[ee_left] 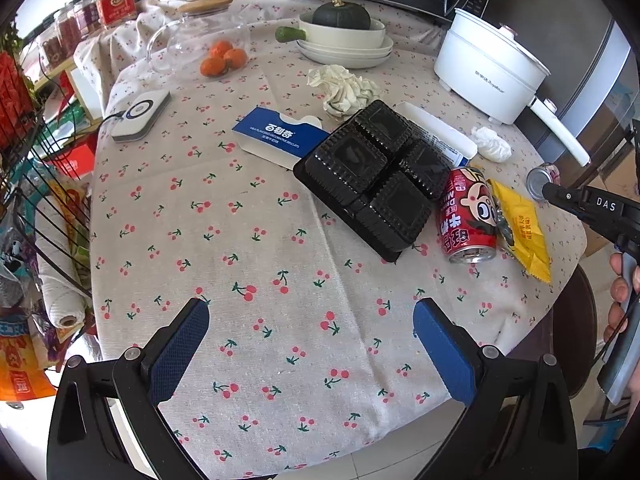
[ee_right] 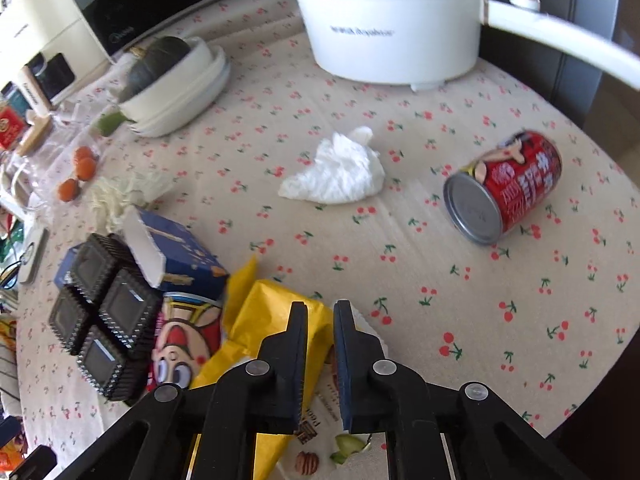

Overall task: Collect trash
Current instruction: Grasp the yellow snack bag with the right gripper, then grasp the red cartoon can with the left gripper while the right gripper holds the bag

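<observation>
Round table under a cherry-print cloth (ee_left: 280, 240), trash bunched toward its right edge. Left gripper (ee_left: 310, 322) hangs over the bare near part of the cloth, fingers spread wide and holding nothing, apparently kept back until needed. Right gripper (ee_right: 320, 312) sits low over the yellow snack wrapper (ee_right: 276, 320) at the near right edge; its fingers are drawn close with a narrow gap between them, and whether the wrapper's edge is caught there cannot be told. Its low position suggests the wrapper is the piece being gone after. Touching the wrapper lies one red can (ee_left: 468, 216) on its side, and against that the black plastic tray (ee_left: 372, 176), with the blue biscuit box (ee_left: 280, 136) behind it. A second red can (ee_right: 504, 188) lies alone near the right edge, a white tissue wad (ee_right: 336, 172) further in, a cream crumpled paper (ee_left: 344, 88) toward the middle. No bin in view. Not trash, by the look of them: white cooking pot (ee_left: 488, 68), bowls with a squash (ee_left: 344, 36), oranges (ee_left: 222, 60) at the far edge. The near can crowds the wrapper; a careless lift could roll it.
</observation>
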`<state>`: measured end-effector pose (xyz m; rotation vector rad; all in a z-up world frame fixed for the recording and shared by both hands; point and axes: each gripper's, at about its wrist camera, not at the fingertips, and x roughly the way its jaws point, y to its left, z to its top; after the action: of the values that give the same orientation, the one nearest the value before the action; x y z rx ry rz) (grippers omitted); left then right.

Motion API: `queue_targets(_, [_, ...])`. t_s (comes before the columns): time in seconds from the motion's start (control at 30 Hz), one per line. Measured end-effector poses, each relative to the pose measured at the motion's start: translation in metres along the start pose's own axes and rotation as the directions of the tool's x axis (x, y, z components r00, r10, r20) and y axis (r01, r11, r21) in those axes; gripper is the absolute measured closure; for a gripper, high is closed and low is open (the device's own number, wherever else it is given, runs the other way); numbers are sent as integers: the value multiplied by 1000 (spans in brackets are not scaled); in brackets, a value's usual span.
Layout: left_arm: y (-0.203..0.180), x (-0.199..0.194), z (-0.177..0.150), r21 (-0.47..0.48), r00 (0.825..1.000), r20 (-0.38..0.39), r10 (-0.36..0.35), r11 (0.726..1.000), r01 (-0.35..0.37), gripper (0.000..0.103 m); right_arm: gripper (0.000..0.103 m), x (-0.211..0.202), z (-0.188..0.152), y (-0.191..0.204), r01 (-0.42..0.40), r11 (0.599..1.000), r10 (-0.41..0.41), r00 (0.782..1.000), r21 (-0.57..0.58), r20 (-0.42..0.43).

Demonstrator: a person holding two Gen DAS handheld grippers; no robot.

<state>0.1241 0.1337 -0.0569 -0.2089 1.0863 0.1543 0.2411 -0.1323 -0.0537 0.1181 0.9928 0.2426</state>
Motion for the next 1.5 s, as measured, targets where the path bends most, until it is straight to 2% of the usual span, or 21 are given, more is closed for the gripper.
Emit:
queue_targets(0.1, [-5, 0, -1, 5, 1000, -1, 0, 1000, 0, 0, 92, -10, -1, 2, -3, 1000, 3, 1000, -10, -1])
queue_targets(0.17, [-7, -1, 0, 4, 1000, 0, -8, 1000, 8, 0, 88, -12, -2, 1, -5, 1000, 5, 1000, -12, -14])
queue_targets(0.2, [-7, -2, 0, 4, 1000, 2, -7, 1000, 7, 0, 82, -11, -3, 1, -10, 1000, 9, 1000, -10, -28])
queue_targets(0.23, [-8, -2, 0, 4, 1000, 5, -5, 1000, 5, 0, 58, -8, -5, 1, -17, 1000, 17, 999, -7, -50])
queue_targets(0.27, [-8, -2, 1, 2, 1000, 6, -5, 1000, 5, 0, 41, -7, -7, 1, -19, 1000, 19, 998, -2, -57])
queue_targets(0.3, [-8, -2, 1, 0, 1000, 5, -6, 1000, 6, 0, 40, -6, -9, 2, -20, 1000, 20, 998, -1, -58])
queue_targets(0.43, [-8, -1, -1, 7, 1000, -1, -8, 1000, 8, 0, 42, 9, -14, 14, -33, 999, 30, 995, -26, -94])
queue_targets(0.5, [-8, -1, -2, 11, 1000, -4, -4, 1000, 4, 0, 57, 21, -18, 17, -20, 999, 15, 992, -38, -125])
queue_targets(0.53, [-7, 0, -2, 10, 1000, -6, -4, 1000, 4, 0, 70, 28, -21, 19, -10, 999, 3, 989, -51, -145])
queue_targets(0.57, [-6, 0, -2, 8, 1000, -8, -4, 1000, 5, 0, 77, 33, -23, 20, -3, 998, -6, 988, -61, -157])
queue_targets(0.67, [-5, -1, -1, 0, 1000, -8, -14, 1000, 14, 0, 88, 30, -22, 22, -7, 997, -4, 991, -81, -137])
queue_targets(0.87, [-18, -4, 3, -3, 998, -14, -67, 998, 67, 0, 90, -4, -16, 20, -75, 994, 69, 995, -77, -68])
queue_targets(1.1, [-67, -3, 14, 59, 991, -7, -132, 989, 132, 1, 90, -45, -10, 2, -105, 992, 105, 994, -65, -2])
queue_targets(1.2, [-87, 8, 23, 74, 986, -24, -166, 983, 167, 12, 90, -55, -10, -11, -87, 994, 88, 996, -60, 8])
queue_targets(1.27, [-99, 19, 29, 76, 981, -44, -187, 979, 190, 25, 90, -58, -12, -23, -74, 996, 74, 997, -47, 0])
queue_targets(1.37, [-110, 36, 36, 66, 976, -70, -205, 976, 209, 33, 89, -62, -16, -40, -55, 998, 54, 998, -36, -13])
queue_targets(1.5, [-119, 54, 42, 54, 979, -80, -185, 980, 190, 38, 89, -70, -20, -60, -44, 999, 43, 999, -15, -20])
